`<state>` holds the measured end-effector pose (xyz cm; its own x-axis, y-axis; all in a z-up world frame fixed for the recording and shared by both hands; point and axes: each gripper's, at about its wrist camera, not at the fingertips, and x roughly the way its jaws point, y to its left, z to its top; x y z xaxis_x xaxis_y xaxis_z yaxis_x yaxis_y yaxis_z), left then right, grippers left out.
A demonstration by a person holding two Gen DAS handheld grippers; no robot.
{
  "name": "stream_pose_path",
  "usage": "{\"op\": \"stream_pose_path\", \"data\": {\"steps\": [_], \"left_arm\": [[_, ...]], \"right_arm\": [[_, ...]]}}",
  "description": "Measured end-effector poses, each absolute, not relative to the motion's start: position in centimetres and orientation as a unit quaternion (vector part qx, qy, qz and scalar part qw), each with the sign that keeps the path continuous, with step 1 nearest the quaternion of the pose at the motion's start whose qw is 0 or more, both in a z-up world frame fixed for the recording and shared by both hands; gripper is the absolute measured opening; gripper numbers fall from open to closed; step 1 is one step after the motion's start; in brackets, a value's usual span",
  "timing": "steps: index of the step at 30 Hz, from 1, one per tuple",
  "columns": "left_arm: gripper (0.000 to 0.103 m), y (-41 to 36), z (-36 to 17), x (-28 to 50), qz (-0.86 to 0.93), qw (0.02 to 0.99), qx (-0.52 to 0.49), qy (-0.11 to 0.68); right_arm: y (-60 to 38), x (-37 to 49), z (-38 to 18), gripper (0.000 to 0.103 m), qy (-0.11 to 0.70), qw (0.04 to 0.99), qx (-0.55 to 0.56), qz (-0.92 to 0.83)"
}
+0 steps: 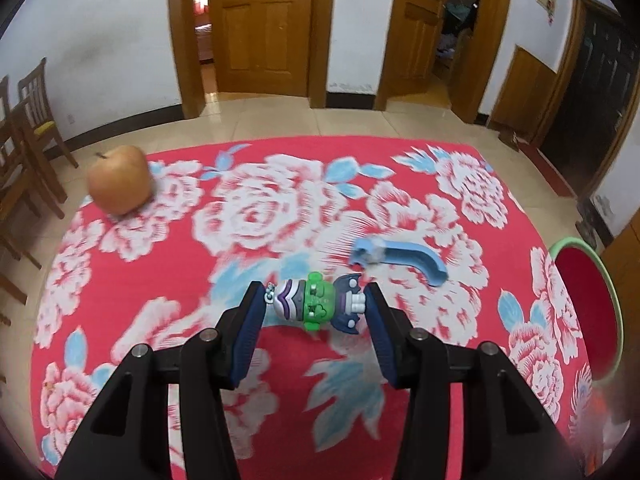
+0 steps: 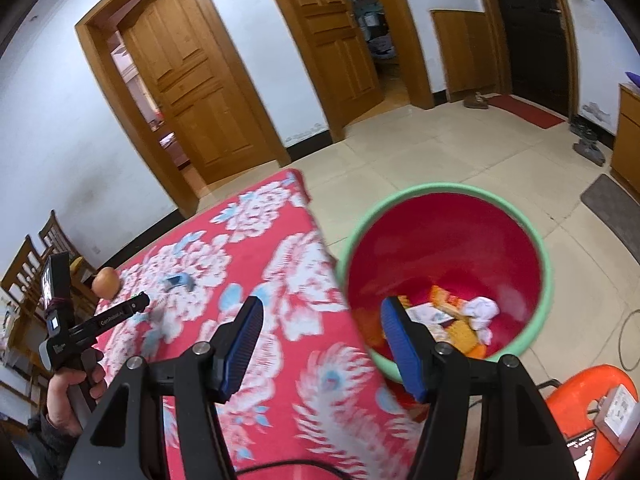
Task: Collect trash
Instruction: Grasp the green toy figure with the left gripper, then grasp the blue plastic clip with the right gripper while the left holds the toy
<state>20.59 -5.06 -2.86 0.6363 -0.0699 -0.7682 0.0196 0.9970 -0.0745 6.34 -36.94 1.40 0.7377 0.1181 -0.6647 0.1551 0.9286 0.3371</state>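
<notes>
My left gripper (image 1: 316, 306) is shut on a small green and purple toy figure (image 1: 314, 306), held just above the red flowered tablecloth (image 1: 160, 264). A curved blue plastic piece (image 1: 400, 258) lies on the cloth just beyond it, to the right. My right gripper (image 2: 322, 320) is open and empty, over the table's right edge beside the red bin with a green rim (image 2: 540, 240). The bin holds wrappers and crumpled white paper (image 2: 482, 314). In the right wrist view the left gripper (image 2: 132, 308) shows at far left.
An apple (image 1: 120, 180) sits at the table's far left corner. The bin's rim (image 1: 614, 304) stands right of the table. An orange stool (image 2: 580, 420) with a white box is at lower right. Wooden chairs (image 1: 28, 132) stand left. Wooden doors line the far wall.
</notes>
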Motion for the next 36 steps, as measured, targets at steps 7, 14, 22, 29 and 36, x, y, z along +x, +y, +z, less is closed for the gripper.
{"op": "stream_pose_path", "data": {"steps": [7, 14, 22, 29, 36], "left_arm": [[0.05, -2.5, -2.6, 20.3, 0.0, 0.91, -0.048, 0.412], [0.05, -0.5, -4.0, 20.4, 0.022, 0.906, -0.07, 0.416], [0.05, 0.5, -4.4, 20.3, 0.035, 0.907, -0.077, 0.412], [0.05, 1.1, -4.8, 20.2, 0.036, 0.904, -0.086, 0.417], [0.05, 1.1, -4.9, 20.2, 0.032, 0.903, -0.087, 0.419]], "right_arm": [[-32.0, 9.5, 2.0, 0.064, 0.379, 0.912, 0.154, 0.029], [-27.7, 13.1, 0.9, 0.064, 0.413, 0.896, 0.148, 0.065], [-23.2, 17.1, -1.1, 0.058, 0.441, 0.882, 0.135, 0.095], [-20.2, 19.9, -2.6, 0.048, 0.45, 0.88, 0.112, 0.105], [-18.4, 21.6, -3.7, 0.039, 0.452, 0.879, 0.1, 0.113]]}}
